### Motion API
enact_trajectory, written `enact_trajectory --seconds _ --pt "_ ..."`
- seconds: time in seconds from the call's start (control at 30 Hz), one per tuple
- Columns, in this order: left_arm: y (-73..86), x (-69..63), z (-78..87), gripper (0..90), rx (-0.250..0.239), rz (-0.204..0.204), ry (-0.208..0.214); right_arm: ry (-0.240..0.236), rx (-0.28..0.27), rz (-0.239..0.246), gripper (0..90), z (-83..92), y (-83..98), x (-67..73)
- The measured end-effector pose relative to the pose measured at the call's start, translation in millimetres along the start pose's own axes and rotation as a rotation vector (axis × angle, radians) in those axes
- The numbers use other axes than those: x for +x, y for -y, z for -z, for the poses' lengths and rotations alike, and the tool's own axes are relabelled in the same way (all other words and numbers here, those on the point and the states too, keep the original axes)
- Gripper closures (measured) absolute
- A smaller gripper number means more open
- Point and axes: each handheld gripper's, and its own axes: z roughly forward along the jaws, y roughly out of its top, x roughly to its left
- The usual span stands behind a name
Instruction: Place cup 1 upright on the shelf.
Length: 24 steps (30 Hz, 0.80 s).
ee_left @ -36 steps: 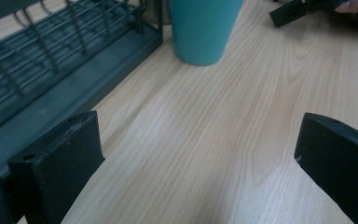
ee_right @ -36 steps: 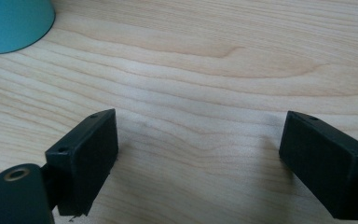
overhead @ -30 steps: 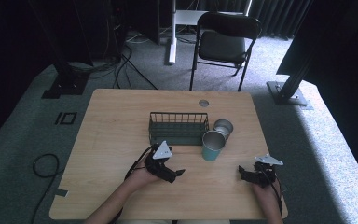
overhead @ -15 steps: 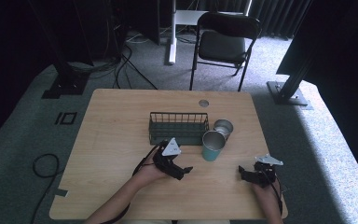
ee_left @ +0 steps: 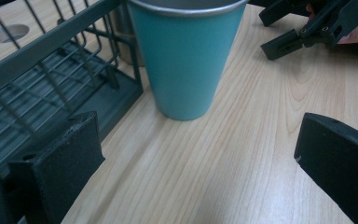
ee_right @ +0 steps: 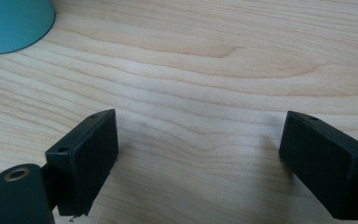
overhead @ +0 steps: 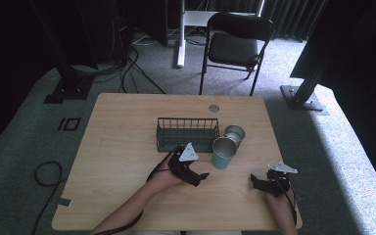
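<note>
A teal cup (overhead: 223, 152) stands upright on the wooden table (overhead: 127, 147), just right of a dark wire basket (overhead: 187, 133). A silver cup (overhead: 234, 133) stands behind it. My left gripper (overhead: 199, 171) sits just left of the teal cup, open and empty. In the left gripper view the teal cup (ee_left: 186, 56) rises close ahead of the wide-apart jaws of that gripper (ee_left: 198, 135), with the basket (ee_left: 51, 79) to the left. My right gripper (overhead: 255, 182) rests open near the front right edge. In the right gripper view it (ee_right: 200, 135) spans bare wood, the teal cup (ee_right: 14, 23) at top left.
A round cable hole (overhead: 214, 108) sits near the table's far edge. Beyond the table stand a black folding chair (overhead: 237, 44) and dark stands on grey carpet. The right gripper (ee_left: 284, 32) shows past the cup in the left gripper view.
My left gripper has moved right and forward, closer to the teal cup. The right gripper has stayed in place.
</note>
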Motion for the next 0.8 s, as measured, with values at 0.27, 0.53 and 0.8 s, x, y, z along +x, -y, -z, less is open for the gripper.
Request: enact_trajectory --seconds 0.27,0.53,0.8 --pt "-10.3 -4.2 -15.4 1.4 -0.002 -0.015 0.004 0.000 0.000 -0.001 11.3 0.0 0.0 -0.1" --pt "-17.9 -5.0 -28.6 1.4 -0.005 -0.010 0.001 0.000 -0.001 -0.002 11.4 0.0 0.0 -0.2" --pt "-27.1 -4.9 -39.7 1.4 -0.003 -0.006 -0.009 0.000 0.000 -0.003 11.6 0.6 0.7 -0.5"
